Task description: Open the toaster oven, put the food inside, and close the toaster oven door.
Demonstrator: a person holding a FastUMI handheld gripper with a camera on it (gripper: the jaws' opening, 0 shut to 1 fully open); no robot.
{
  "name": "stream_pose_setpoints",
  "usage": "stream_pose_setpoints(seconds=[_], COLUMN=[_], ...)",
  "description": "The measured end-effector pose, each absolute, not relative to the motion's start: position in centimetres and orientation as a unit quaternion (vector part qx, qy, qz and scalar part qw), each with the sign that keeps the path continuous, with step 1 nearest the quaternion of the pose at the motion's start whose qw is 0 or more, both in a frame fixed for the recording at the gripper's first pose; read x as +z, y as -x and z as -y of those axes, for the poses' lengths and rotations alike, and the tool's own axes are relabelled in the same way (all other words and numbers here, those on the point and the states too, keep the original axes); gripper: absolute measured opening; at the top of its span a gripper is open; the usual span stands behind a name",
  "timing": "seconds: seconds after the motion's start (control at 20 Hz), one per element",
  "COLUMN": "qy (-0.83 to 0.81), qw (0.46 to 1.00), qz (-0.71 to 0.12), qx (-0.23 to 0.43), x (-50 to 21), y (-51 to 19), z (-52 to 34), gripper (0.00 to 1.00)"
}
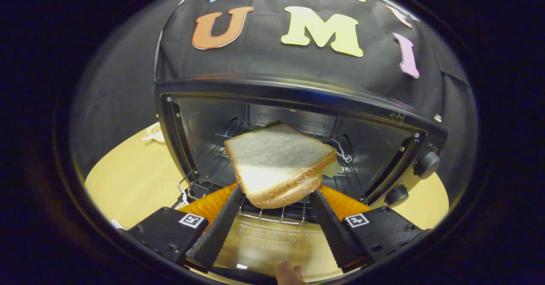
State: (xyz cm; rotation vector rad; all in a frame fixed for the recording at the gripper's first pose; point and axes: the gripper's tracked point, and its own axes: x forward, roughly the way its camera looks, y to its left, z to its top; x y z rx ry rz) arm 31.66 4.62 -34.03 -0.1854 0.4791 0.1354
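The toaster oven (298,102) had a glossy black metal frame and dull grey sheet-metal walls inside, with a bright wire rack (272,214) at its mouth. Its dropped door (272,242) was clear, reflective glass. Two matt black plastic knobs (425,164) sat on the oven's right. The sandwich (281,163), at the oven's mouth, showed soft, porous white bread with a tan crust. The gripper (274,197) pressed it between ridged, matt black fingers (221,225). The table (132,182) left of the oven looked like smooth pale wood.
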Motion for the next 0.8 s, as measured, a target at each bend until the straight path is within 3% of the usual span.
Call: stream_pose_setpoints(seconds=[0.8], qy=[0.003], qw=[0.942], qz=[-0.334], qx=[0.029], x=[-35.4], y=[-21.2], z=[-4.5], gripper=[1.0])
